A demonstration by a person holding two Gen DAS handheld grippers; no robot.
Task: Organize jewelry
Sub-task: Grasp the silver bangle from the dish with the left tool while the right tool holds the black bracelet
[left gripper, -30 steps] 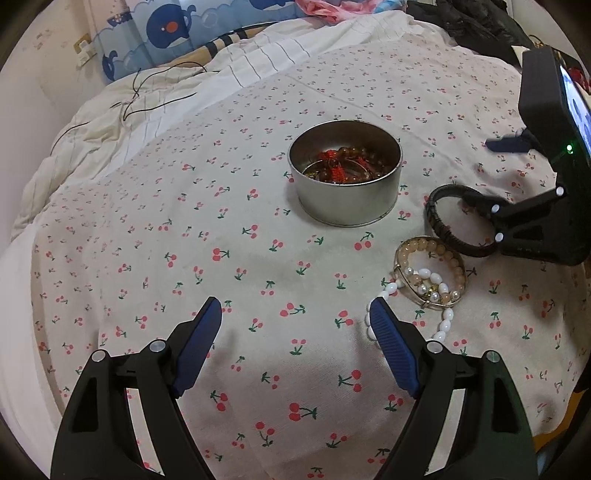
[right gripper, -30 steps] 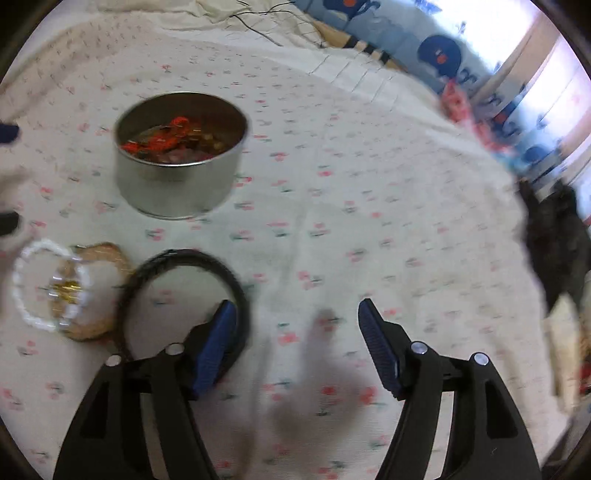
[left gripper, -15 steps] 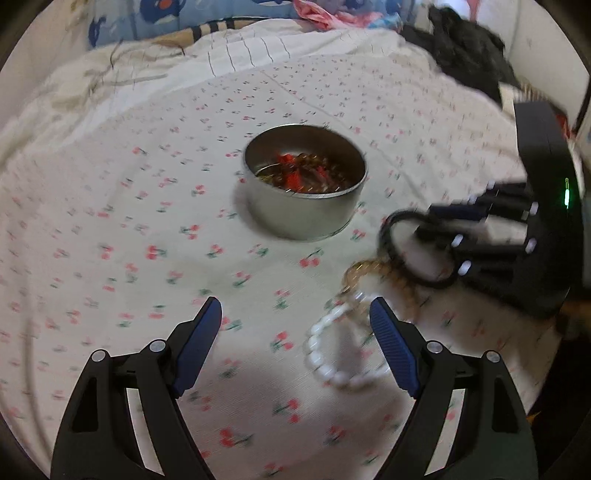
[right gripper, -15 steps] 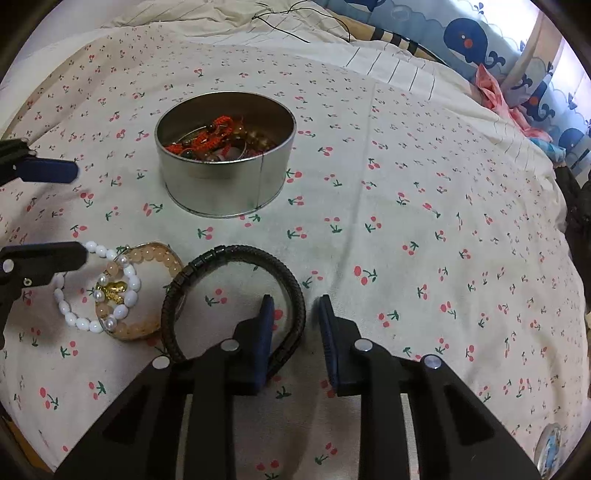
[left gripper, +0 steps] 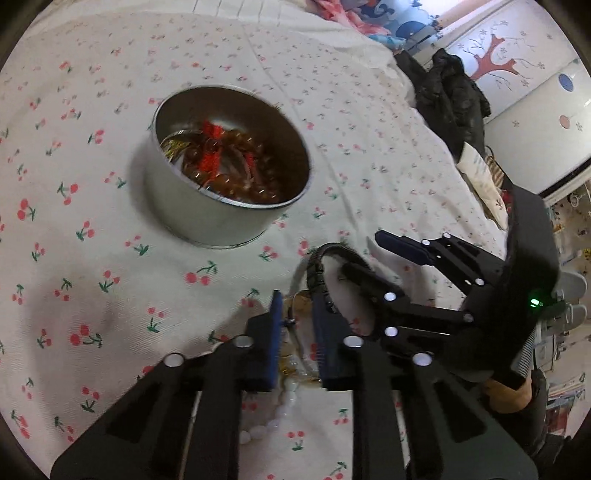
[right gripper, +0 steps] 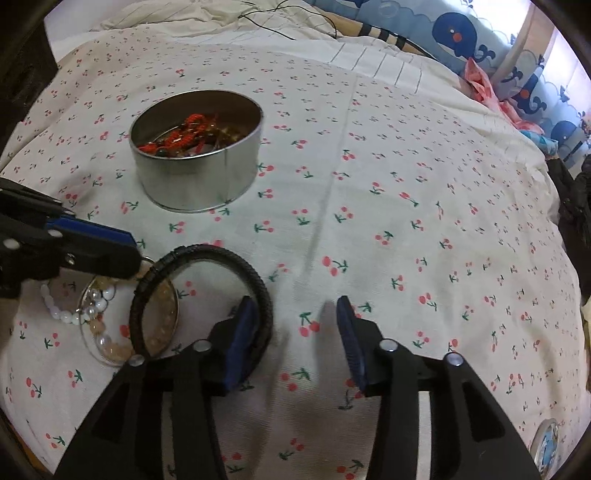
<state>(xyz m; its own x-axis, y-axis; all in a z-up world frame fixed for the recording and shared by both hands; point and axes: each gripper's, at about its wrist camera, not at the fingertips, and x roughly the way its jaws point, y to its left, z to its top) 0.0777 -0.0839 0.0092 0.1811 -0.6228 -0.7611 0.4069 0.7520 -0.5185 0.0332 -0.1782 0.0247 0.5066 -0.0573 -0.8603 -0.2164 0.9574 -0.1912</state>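
On a cherry-print bed (right gripper: 388,155), a metal tin (right gripper: 195,177) of beads is seen at upper left. The left gripper (left gripper: 297,343), fingers just closed, is clamped on the bead bracelets (right gripper: 99,325) at lower left. The black bracelet (right gripper: 221,266) overlaps them, beside the right gripper (right gripper: 295,336), fingers apart, just reopened.

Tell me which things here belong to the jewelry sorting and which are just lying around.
Job: metal tin, black bracelet, white bead bracelet, amber bead bracelet, left gripper, right gripper.
Lying about: black clothing, whale pillow, cable.
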